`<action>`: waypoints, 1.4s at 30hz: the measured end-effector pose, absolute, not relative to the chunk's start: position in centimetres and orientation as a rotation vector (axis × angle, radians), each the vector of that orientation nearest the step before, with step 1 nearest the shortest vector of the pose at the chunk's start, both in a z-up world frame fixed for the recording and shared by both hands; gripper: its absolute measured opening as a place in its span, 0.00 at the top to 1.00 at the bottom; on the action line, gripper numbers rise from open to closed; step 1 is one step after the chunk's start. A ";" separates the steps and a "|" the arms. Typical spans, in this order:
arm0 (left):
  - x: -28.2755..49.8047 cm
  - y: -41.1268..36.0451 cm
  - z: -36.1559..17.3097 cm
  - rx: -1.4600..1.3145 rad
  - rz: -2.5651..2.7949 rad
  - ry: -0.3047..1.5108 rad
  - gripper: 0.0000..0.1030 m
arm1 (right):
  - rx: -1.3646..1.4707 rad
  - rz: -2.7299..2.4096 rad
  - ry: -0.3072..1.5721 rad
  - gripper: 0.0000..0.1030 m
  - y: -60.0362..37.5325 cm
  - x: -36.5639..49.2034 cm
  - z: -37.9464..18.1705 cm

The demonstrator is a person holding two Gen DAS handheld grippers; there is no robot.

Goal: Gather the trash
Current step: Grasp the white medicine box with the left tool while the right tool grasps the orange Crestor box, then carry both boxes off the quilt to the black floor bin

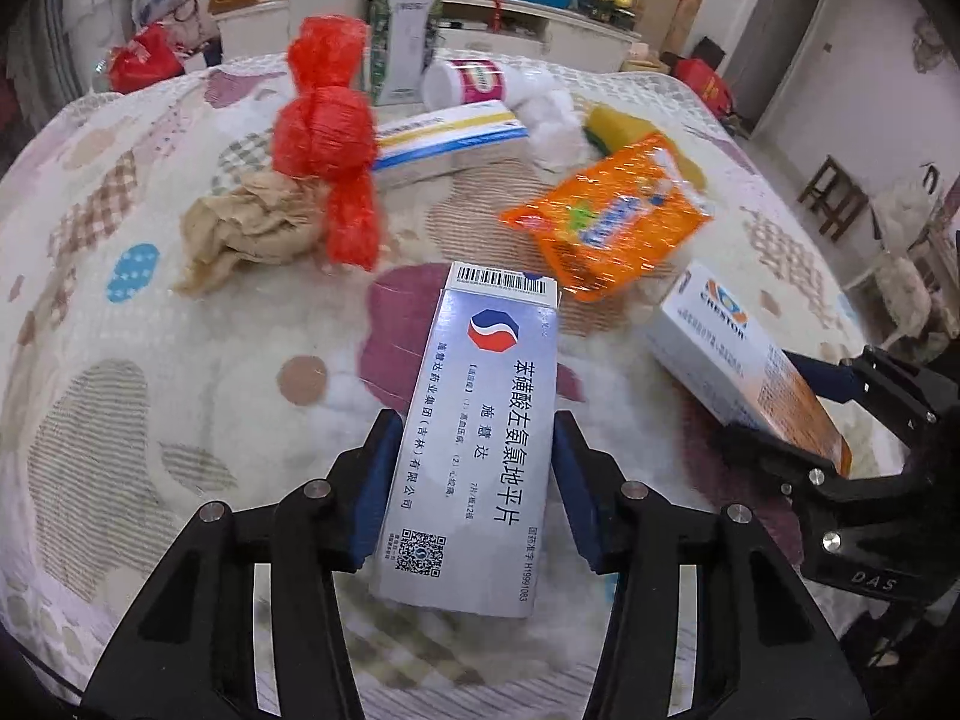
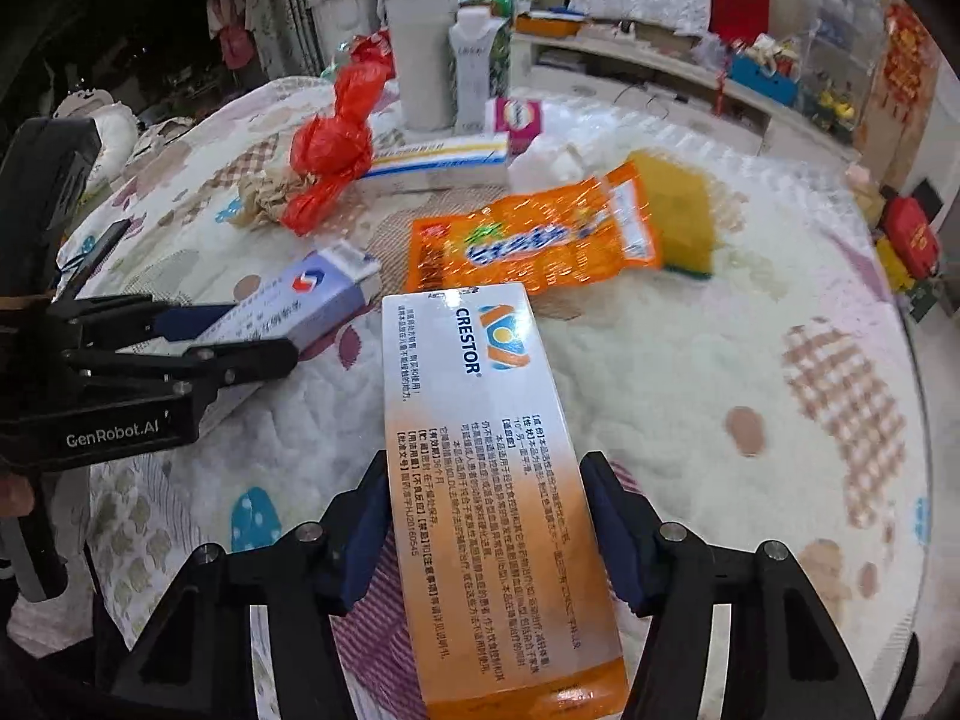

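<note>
My left gripper (image 1: 477, 450) is shut on a pale blue medicine box (image 1: 480, 438) and holds it above the quilted table; the box also shows in the right wrist view (image 2: 300, 306). My right gripper (image 2: 486, 498) is shut on a white and orange Crestor box (image 2: 492, 480), seen at the right in the left wrist view (image 1: 744, 360). On the table lie an orange snack wrapper (image 1: 606, 216), a red net bag (image 1: 327, 138), crumpled brown paper (image 1: 246, 228), a blue and yellow striped box (image 1: 444, 141) and white tissue (image 1: 552, 120).
A yellow sponge (image 2: 678, 210) lies beyond the wrapper. A milk carton (image 1: 405, 30) and a tipped white bottle (image 1: 474, 81) stand at the table's far side. The quilted cloth (image 1: 150, 420) covers the table. Shelves and clutter fill the background.
</note>
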State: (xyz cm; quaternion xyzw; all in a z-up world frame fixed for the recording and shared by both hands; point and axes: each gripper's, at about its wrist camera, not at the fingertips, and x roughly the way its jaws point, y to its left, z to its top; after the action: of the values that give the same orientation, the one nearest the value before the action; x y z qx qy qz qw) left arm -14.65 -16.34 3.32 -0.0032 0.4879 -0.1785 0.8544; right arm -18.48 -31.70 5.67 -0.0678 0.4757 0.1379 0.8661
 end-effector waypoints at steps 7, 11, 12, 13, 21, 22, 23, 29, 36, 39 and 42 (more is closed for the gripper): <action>-17.5 -19.5 5.2 -0.020 -0.481 0.996 0.53 | -0.129 0.231 0.962 0.42 -34.6 -21.1 7.4; -18.7 -21.7 5.8 -0.024 -0.531 0.995 0.53 | -0.115 0.188 0.952 0.42 -37.2 -22.9 7.9; -18.9 -22.2 5.8 -0.027 -0.540 0.999 0.53 | -0.109 0.169 0.952 0.42 -38.2 -23.5 7.9; -19.0 -22.7 5.8 -0.030 -0.550 1.004 0.53 | -0.104 0.157 0.953 0.42 -38.8 -23.8 8.0; -20.3 -28.1 6.0 -0.012 -0.636 1.018 0.53 | -0.058 0.039 0.960 0.42 -45.2 -26.4 8.0; -20.5 -28.7 6.0 -0.010 -0.646 1.019 0.53 | -0.053 0.029 0.962 0.42 -45.7 -26.6 8.0; -20.6 -29.4 6.1 -0.005 -0.658 1.021 0.53 | -0.047 0.016 0.964 0.42 -46.5 -26.8 7.9; -21.5 -33.4 6.2 0.028 -0.722 1.027 0.53 | -0.026 -0.042 0.972 0.42 -49.6 -28.1 7.5; -22.1 -37.6 6.3 0.057 -0.785 1.033 0.53 | 0.001 -0.134 0.978 0.42 -54.1 -29.6 7.5; -22.3 -39.3 6.3 0.065 -0.809 1.037 0.53 | 0.011 -0.166 0.983 0.42 -55.7 -30.3 7.4; -22.4 -40.9 6.3 0.074 -0.826 1.038 0.53 | 0.028 -0.193 0.985 0.42 -57.2 -30.8 7.3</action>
State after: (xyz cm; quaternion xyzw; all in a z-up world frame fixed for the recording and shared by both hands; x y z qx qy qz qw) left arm -22.37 -40.95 6.28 0.0343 0.4816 -0.3831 0.7875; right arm -30.79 -57.18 7.33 0.0132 0.4721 -0.0927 0.8766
